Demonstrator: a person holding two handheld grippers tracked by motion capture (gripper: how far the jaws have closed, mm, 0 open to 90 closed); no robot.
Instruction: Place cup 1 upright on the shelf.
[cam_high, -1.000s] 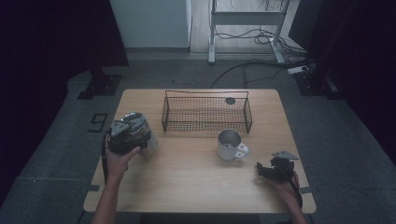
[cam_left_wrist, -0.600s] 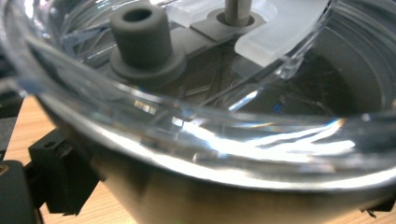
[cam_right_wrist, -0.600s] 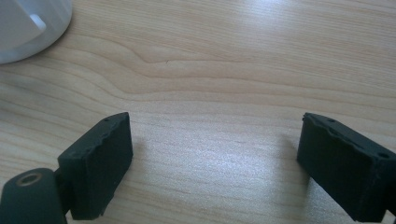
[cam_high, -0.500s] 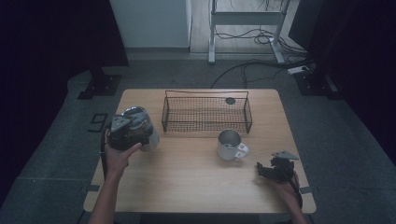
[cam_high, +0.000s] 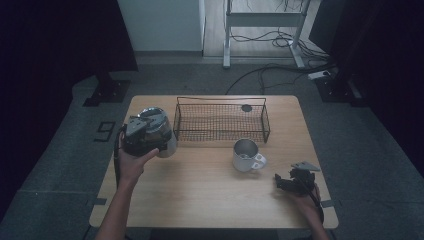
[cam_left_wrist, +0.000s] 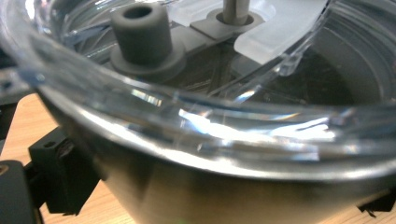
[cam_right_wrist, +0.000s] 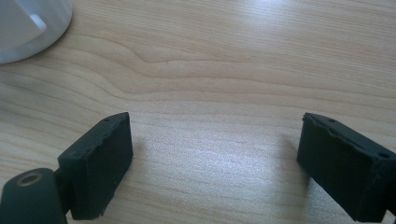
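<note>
A shiny metal container (cam_high: 159, 131) with a clear lid (cam_left_wrist: 219, 116) is held off the wooden table (cam_high: 200, 195) at the left, just beside the wire basket (cam_high: 221, 121). My left gripper (cam_high: 141, 134) is shut on the container, its black jaws pressing the wall from both sides in the left gripper view, where the gripper (cam_left_wrist: 219, 193) sits under the lid's rim. A white mug (cam_high: 246, 155) stands mid-table. My right gripper (cam_high: 290, 183) rests low at the table's right front, open, with bare wood between its jaws (cam_right_wrist: 215, 163); the mug (cam_right_wrist: 28, 25) shows at the upper left.
The black wire basket stands at the back middle of the table with a small dark round thing (cam_high: 246, 107) at its far right corner. Cables (cam_high: 270, 70) and a metal stand leg lie on the floor beyond the table.
My left gripper has carried the metal container away from the person and a little to the right, closer to the basket. The right gripper and the mug have stayed put.
</note>
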